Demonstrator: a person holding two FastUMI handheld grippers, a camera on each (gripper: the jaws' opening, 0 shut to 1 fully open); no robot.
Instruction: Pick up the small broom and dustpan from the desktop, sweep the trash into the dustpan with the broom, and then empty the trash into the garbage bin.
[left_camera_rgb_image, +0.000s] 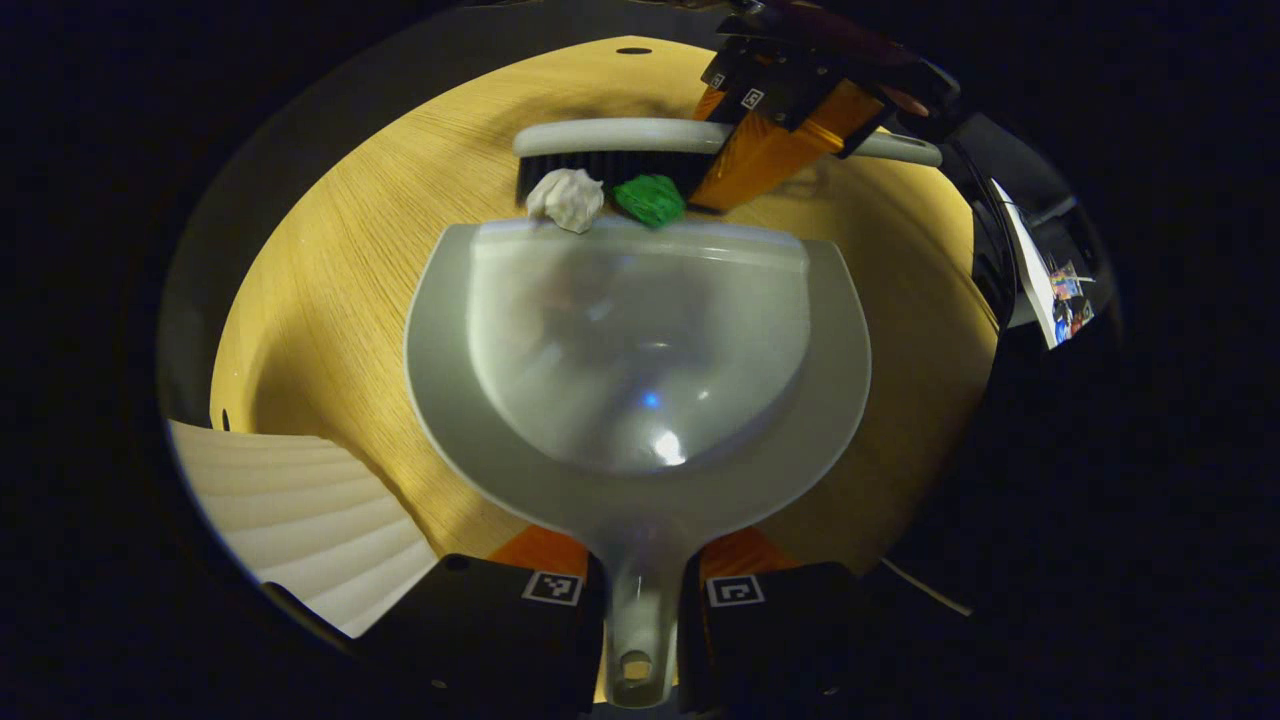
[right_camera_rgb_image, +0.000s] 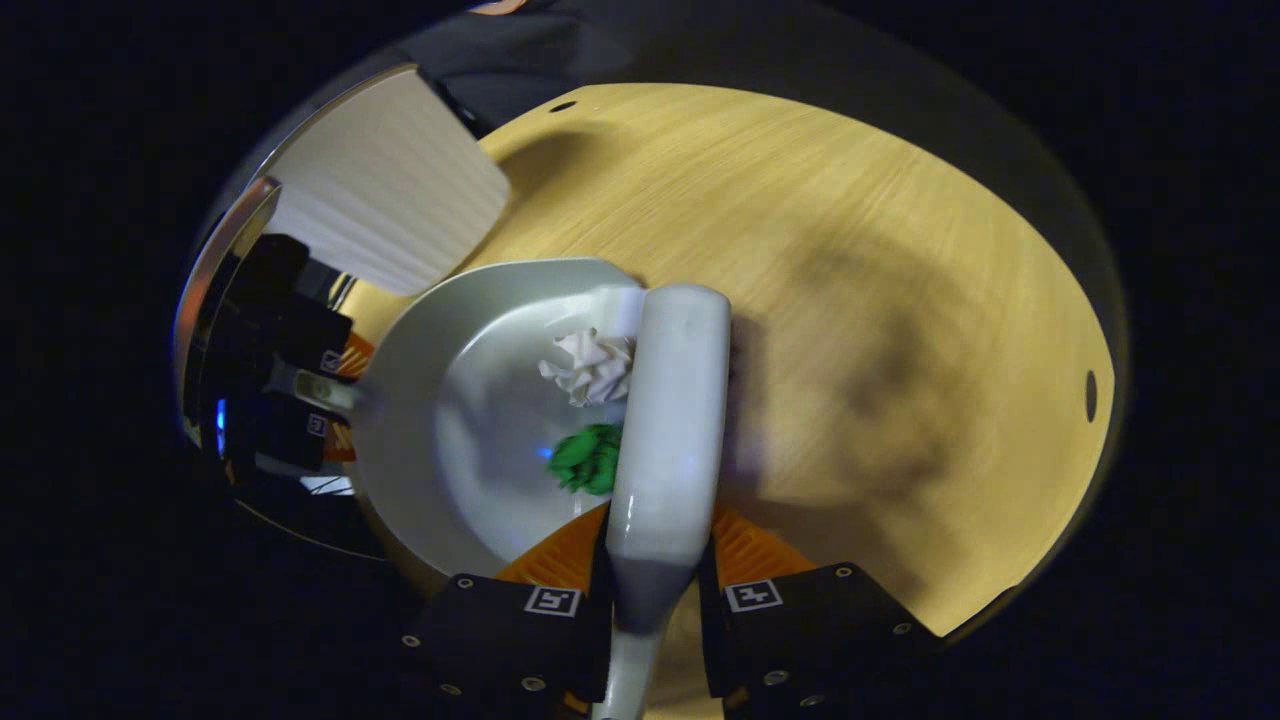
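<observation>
Here the dustpan (left_camera_rgb_image: 640, 350) lies flat on the wooden desktop (left_camera_rgb_image: 330, 300), its long axis running straight out from the left gripper (left_camera_rgb_image: 640, 600): the narrow handle points back between that gripper's two fingers, which clench it from both sides, and the wide straight lip faces away toward the far edge of the desktop. The pan is smooth, glossy grey plastic, a rounded scoop with a broad flat rim and bright glints in its hollow.

The small broom (left_camera_rgb_image: 650, 150) lies crosswise along that lip, its long axis parallel to it. Its back is a pale, rounded plastic bar with a strip of dark bristles beneath. In the right gripper view the broom's back (right_camera_rgb_image: 670, 420) runs straight forward from the right gripper (right_camera_rgb_image: 650, 600), whose fingers grasp its tapering handle on either side.

Two pieces of trash sit just at the lip, against the bristles: a crumpled white paper ball (left_camera_rgb_image: 566, 198) and a crumpled green ball (left_camera_rgb_image: 650, 198), side by side. A ribbed white bin (left_camera_rgb_image: 300, 520) stands beside the desktop's edge near the left gripper.
</observation>
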